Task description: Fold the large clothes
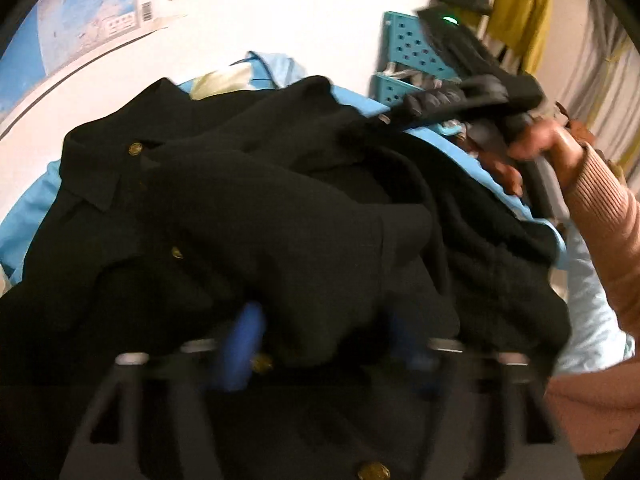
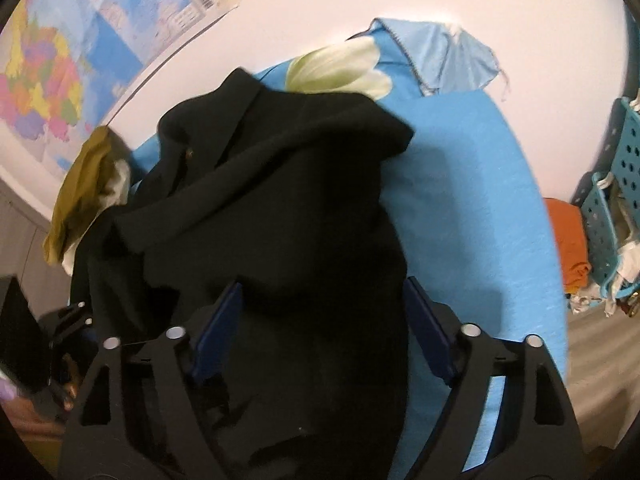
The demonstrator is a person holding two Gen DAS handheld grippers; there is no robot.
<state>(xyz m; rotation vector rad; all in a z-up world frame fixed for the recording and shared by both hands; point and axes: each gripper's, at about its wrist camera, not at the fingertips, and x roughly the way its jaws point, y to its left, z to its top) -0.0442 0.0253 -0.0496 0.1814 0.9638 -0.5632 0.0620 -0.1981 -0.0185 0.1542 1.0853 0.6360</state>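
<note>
A black coat [image 2: 280,208] is lying crumpled on a blue sheet [image 2: 472,200]. The right gripper [image 2: 324,336] is standing open around a fold of it; the left gripper [image 1: 324,344] is blurred, narrowed over cloth, grip unclear

The left wrist camera looks steeply down along its gripper [image 1: 328,340], very near the black coat [image 1: 248,208] on the blue bed [image 1: 472,148], facing the wall with the map [image 1: 76,12]. The right wrist camera looks down equally close over its own gripper [image 2: 324,332]. Both views share the coat [image 2: 272,200], the bed [image 2: 472,200], the map [image 2: 48,80] and the basket [image 2: 604,220].
</note>
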